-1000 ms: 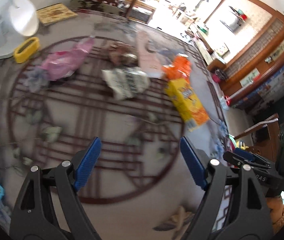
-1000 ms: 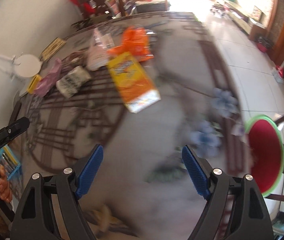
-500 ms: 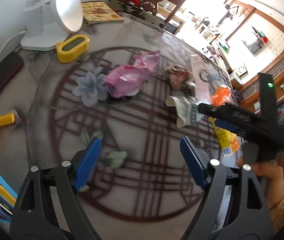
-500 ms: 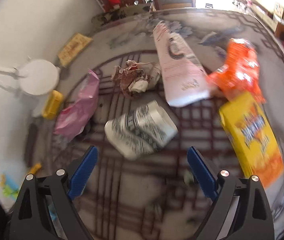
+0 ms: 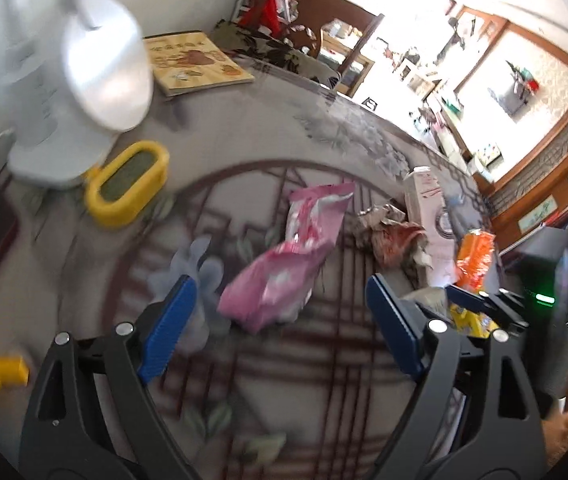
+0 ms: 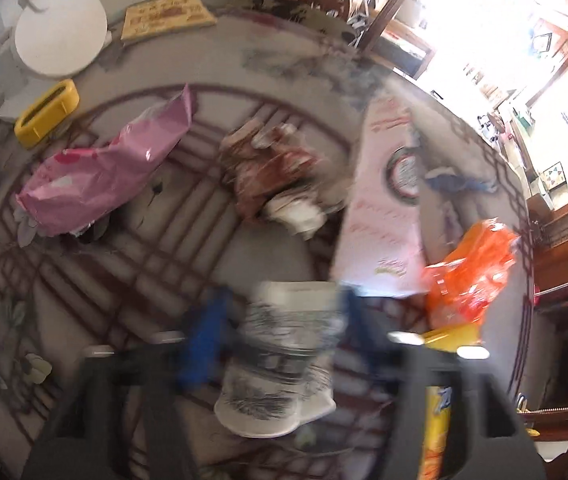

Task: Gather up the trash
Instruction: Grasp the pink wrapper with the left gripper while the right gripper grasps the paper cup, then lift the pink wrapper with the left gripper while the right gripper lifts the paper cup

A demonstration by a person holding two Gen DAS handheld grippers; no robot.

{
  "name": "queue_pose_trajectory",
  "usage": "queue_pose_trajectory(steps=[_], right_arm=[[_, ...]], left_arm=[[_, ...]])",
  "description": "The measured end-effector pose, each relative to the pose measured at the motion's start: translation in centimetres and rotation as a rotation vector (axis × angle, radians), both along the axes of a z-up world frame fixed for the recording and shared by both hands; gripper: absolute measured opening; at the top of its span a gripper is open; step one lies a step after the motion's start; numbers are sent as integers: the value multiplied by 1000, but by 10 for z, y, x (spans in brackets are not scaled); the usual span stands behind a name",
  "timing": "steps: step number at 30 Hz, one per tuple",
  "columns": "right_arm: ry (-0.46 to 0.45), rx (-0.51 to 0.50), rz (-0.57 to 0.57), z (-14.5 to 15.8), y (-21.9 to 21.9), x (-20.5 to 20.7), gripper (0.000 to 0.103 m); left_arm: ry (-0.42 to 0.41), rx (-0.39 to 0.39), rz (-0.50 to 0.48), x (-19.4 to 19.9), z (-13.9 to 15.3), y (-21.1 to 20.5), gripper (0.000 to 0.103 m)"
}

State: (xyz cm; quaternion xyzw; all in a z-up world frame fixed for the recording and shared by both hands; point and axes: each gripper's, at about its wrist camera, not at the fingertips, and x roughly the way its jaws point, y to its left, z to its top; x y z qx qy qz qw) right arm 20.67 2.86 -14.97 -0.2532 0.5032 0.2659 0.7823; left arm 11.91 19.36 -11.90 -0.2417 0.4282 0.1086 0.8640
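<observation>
Trash lies on a patterned round table point(image 5: 284, 400). My left gripper point(image 5: 278, 284) hangs open just above a pink foil bag point(image 5: 284, 268), its blue pads point(image 5: 164, 328) on either side and nothing gripped. In the right wrist view my right gripper point(image 6: 280, 320) is closing its blurred jaws on a crumpled white paper cup point(image 6: 284, 352) with a black pattern, and the pads meet the cup's sides. The pink bag point(image 6: 104, 184) lies to its upper left. The right gripper point(image 5: 468, 300) also shows at the right edge of the left wrist view.
A crumpled brown wrapper point(image 6: 268, 172), a pale pink carton point(image 6: 384, 208), an orange bag point(image 6: 472, 276) and a yellow box point(image 6: 440, 400) lie around the cup. At the back left stand a white fan point(image 5: 96, 60), a yellow holder point(image 5: 124, 184) and a book point(image 5: 192, 60).
My left gripper slid toward the pink bag, which now lies between its pads. My right gripper came down over the paper cup and its jaws narrowed around it.
</observation>
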Motion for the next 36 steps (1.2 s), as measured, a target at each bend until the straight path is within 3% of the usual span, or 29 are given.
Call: queue_pose_trajectory(steps=[6, 9, 11, 14, 16, 17, 18, 24, 28, 34, 35, 36], right_arm=[[56, 70, 20, 10, -24, -12, 40], [49, 69, 70, 20, -38, -37, 40], [25, 47, 108, 22, -42, -51, 41], [17, 27, 128, 20, -47, -63, 42], [38, 43, 102, 21, -56, -66, 49], [43, 53, 85, 22, -60, -66, 64], [52, 79, 57, 26, -66, -66, 70], [92, 160, -78, 38, -92, -64, 80], [132, 171, -132, 30, -89, -54, 80], [103, 10, -12, 4, -55, -65, 80], [83, -26, 5, -2, -50, -68, 73], [83, -36, 11, -5, -49, -70, 55]], left_arm=[[88, 10, -81, 44, -30, -17, 84], [122, 14, -114, 49, -39, -28, 60], [142, 7, -128, 49, -45, -32, 34], [140, -42, -138, 42, -52, -33, 16], [128, -40, -136, 35, -49, -35, 8], [116, -38, -134, 28, -45, -36, 8], [108, -35, -133, 22, -42, -37, 7], [67, -62, -119, -23, -25, -45, 7], [64, -94, -130, -47, -18, -59, 7], [65, -128, -162, -61, -12, -78, 7], [60, -130, -166, -61, -9, -80, 7], [52, -129, -173, -62, -5, -83, 7]])
